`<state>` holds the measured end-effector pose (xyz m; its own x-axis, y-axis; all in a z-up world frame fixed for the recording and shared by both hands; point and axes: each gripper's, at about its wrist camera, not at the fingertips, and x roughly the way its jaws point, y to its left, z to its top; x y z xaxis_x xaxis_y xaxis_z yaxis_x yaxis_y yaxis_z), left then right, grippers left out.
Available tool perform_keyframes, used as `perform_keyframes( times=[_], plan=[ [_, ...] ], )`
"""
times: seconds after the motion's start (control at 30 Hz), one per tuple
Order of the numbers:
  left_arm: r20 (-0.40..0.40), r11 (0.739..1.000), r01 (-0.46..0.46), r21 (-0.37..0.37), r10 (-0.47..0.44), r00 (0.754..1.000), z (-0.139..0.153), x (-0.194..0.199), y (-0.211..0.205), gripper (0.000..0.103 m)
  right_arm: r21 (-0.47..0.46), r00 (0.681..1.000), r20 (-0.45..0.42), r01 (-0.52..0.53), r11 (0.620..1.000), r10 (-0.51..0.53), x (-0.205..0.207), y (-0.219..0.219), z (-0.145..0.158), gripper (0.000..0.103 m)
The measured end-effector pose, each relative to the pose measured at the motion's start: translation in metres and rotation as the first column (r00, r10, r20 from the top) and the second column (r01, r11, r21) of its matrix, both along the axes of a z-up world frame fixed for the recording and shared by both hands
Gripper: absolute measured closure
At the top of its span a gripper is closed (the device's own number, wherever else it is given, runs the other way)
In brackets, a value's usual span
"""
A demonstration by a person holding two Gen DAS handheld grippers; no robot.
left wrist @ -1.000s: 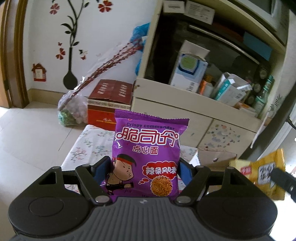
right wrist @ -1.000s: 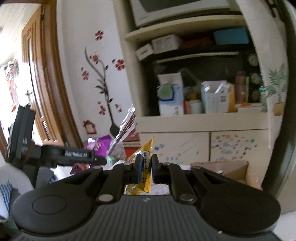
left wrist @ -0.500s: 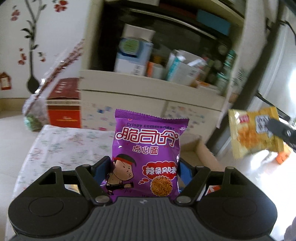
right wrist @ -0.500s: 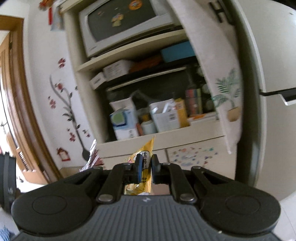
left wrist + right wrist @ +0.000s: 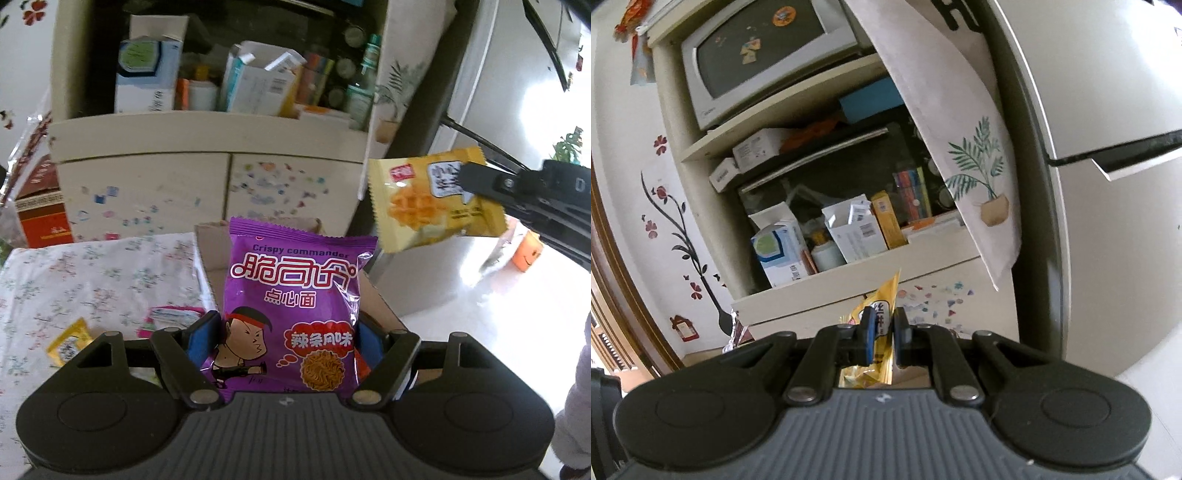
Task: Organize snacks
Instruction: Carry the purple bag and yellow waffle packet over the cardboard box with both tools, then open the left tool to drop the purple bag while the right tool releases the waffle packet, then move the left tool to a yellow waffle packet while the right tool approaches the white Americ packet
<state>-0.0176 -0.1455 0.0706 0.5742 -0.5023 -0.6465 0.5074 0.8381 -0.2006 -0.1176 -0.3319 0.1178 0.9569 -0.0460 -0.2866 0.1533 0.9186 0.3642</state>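
Note:
My left gripper is shut on a purple "Crispy commander" noodle snack packet, held upright between the blue pads. Right behind it stands an open cardboard box at the edge of the flowered table. My right gripper is shut on a yellow snack packet, seen edge-on. In the left wrist view that yellow snack packet hangs in the air to the right of the box, pinched by the black right gripper.
A small yellow packet and a pink-edged packet lie on the flowered tablecloth. Behind stands a cream cabinet with boxes and bottles, a microwave on top, a fridge at right. A sleeve shows at lower right.
Both views have swung to the right, from the wall and door toward the cabinet and fridge. The cardboard box has come in behind the purple packet. Both grips are unchanged.

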Motion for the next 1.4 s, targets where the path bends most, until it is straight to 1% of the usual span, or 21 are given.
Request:
perform_keyframes(
  times=[0.13, 0.2, 0.23, 0.27, 0.3, 0.33, 0.47, 0.5, 0.53, 0.57, 0.63, 0.7, 0.73, 0.77, 0.9, 1.0, 1.17, 1.27, 1.4],
  plan=[
    [-0.01, 0.999, 0.033, -0.003, -0.033, 0.999, -0.006, 0.0, -0.01, 0.022, 0.026, 1.0, -0.028, 0.013, 1.0, -0.012, 0.004, -0.005, -0.006, 0.093],
    [-0.007, 0.999, 0.046, -0.016, -0.046, 0.999, -0.008, -0.001, -0.012, 0.022, 0.036, 0.999, -0.045, 0.025, 0.999, -0.024, 0.007, -0.007, -0.01, 0.093],
    [-0.003, 0.998, 0.05, -0.023, -0.05, 0.999, -0.008, 0.0, -0.013, 0.02, 0.041, 0.998, -0.05, 0.035, 0.999, -0.033, 0.008, -0.008, -0.012, 0.091],
    [0.002, 0.999, 0.047, -0.025, -0.047, 0.999, -0.007, 0.0, -0.014, 0.015, 0.05, 0.998, -0.055, 0.042, 0.998, -0.04, 0.009, -0.009, -0.013, 0.087],
    [0.008, 0.999, 0.039, -0.028, -0.039, 0.999, -0.006, -0.001, -0.014, 0.009, 0.062, 0.997, -0.059, 0.045, 0.997, -0.041, 0.01, -0.011, -0.015, 0.087],
    [0.011, 0.999, 0.034, -0.032, -0.034, 0.999, -0.005, -0.001, -0.014, 0.007, 0.078, 0.997, -0.061, 0.047, 0.996, -0.042, 0.011, -0.012, -0.016, 0.086],
    [0.011, 0.998, 0.027, -0.055, -0.026, 1.0, 0.004, 0.0, -0.008, 0.006, 0.086, 0.997, -0.064, 0.055, 0.995, -0.049, 0.01, -0.014, -0.016, 0.08],
    [0.012, 0.998, 0.02, -0.053, -0.019, 1.0, 0.006, 0.001, -0.006, 0.006, 0.085, 0.997, -0.063, 0.052, 0.995, -0.047, 0.01, -0.013, -0.016, 0.079],
    [0.014, 0.999, 0.014, -0.051, -0.014, 1.0, 0.008, 0.002, -0.005, 0.006, 0.085, 0.997, -0.06, 0.049, 0.995, -0.044, 0.011, -0.012, -0.015, 0.074],
    [0.016, 0.999, 0.009, -0.049, -0.008, 1.0, 0.01, 0.002, -0.003, 0.006, 0.085, 0.997, -0.059, 0.049, 0.995, -0.044, 0.011, -0.011, -0.015, 0.072],
    [0.025, 0.999, -0.01, -0.034, 0.011, 1.0, 0.016, 0.005, 0.003, 0.006, 0.084, 0.998, -0.053, 0.043, 0.996, -0.039, 0.011, -0.009, -0.015, 0.071],
    [0.05, 0.999, -0.049, -0.023, 0.05, 0.997, 0.025, 0.01, 0.015, 0.006, 0.08, 0.998, -0.056, 0.034, 0.996, -0.03, 0.012, -0.007, -0.014, 0.064],
    [0.06, 0.997, -0.071, -0.023, 0.073, 0.996, 0.03, 0.012, 0.021, 0.006, 0.076, 0.998, -0.055, 0.024, 0.997, -0.02, 0.012, -0.006, -0.014, 0.059],
    [0.067, 0.995, -0.094, -0.026, 0.095, 0.993, 0.034, 0.015, 0.03, 0.005, 0.074, 0.999, -0.053, 0.013, 0.997, -0.009, 0.013, -0.004, -0.014, 0.056],
    [0.076, 0.983, -0.18, -0.046, 0.183, 0.98, 0.051, 0.024, 0.064, 0.003, 0.066, 0.998, -0.05, -0.036, 0.997, 0.04, 0.016, 0.006, -0.014, 0.056],
    [0.078, 0.973, -0.23, -0.035, 0.232, 0.97, 0.059, 0.028, 0.085, 0.003, 0.065, 0.995, -0.05, -0.083, 0.994, 0.087, 0.019, 0.016, -0.016, 0.054],
    [0.071, 0.961, -0.277, -0.021, 0.278, 0.958, 0.066, 0.03, 0.111, 0.0, 0.052, 0.98, -0.056, -0.187, 0.981, 0.19, 0.023, 0.039, -0.021, 0.045],
    [0.071, 0.953, -0.301, -0.025, 0.302, 0.951, 0.068, 0.03, 0.124, 0.0, 0.096, 0.965, -0.069, -0.248, 0.964, 0.255, 0.027, 0.046, -0.026, 0.041],
    [0.068, 0.949, -0.313, -0.031, 0.314, 0.947, 0.067, 0.03, 0.136, 0.0, 0.215, 0.953, -0.09, -0.265, 0.94, 0.29, 0.034, 0.043, -0.038, 0.041]
  ],
)
